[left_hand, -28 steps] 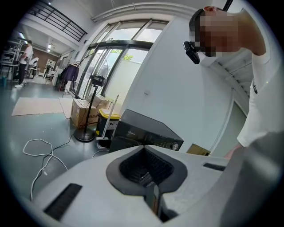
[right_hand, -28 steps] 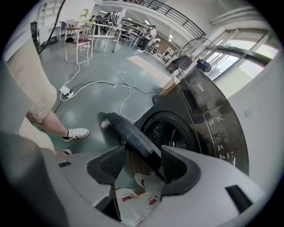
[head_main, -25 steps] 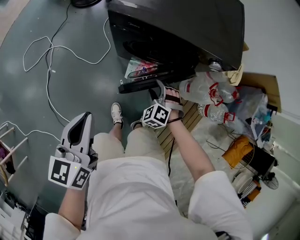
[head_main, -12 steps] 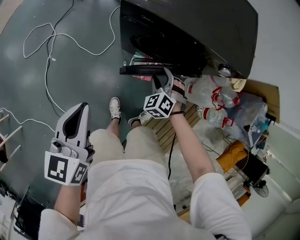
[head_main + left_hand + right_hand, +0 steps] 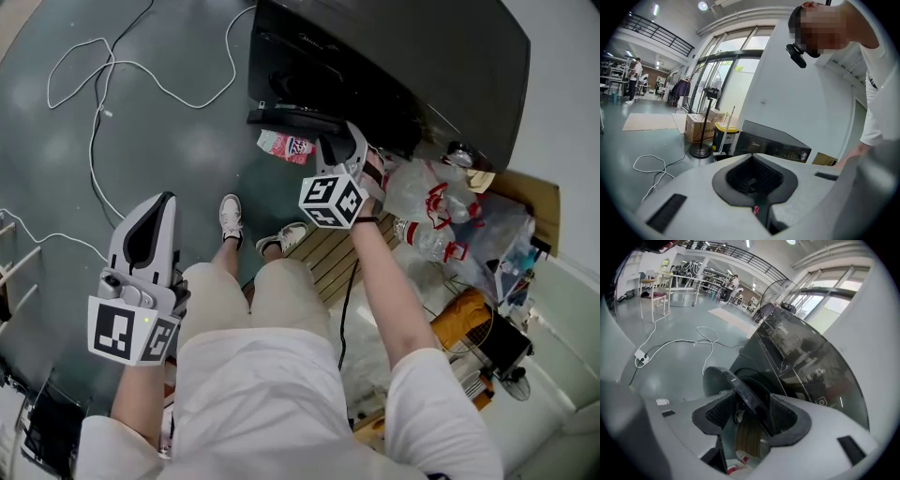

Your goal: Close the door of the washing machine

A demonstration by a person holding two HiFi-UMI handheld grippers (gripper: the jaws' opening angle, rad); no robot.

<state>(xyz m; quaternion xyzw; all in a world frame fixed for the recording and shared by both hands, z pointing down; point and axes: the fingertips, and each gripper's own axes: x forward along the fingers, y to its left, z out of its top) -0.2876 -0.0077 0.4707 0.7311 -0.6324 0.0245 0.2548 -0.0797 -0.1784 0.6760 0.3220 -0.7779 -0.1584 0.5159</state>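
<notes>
The right gripper (image 5: 750,414) stands wide, its jaws straddling the rim of the partly open door (image 5: 738,388) of the black washing machine (image 5: 806,352) on the floor (image 5: 670,359), while the left gripper (image 5: 753,174), closed and empty, hangs well apart.

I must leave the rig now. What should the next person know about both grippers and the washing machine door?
Left gripper: shut, empty, held low and away from the machine.
Right gripper: jaws apart, astride the edge of the door.
Washing machine: its door is partly open, swung out from the front.
Done: the door edge is reached.
Left: push the door fully shut, then draw the right gripper away.
</notes>
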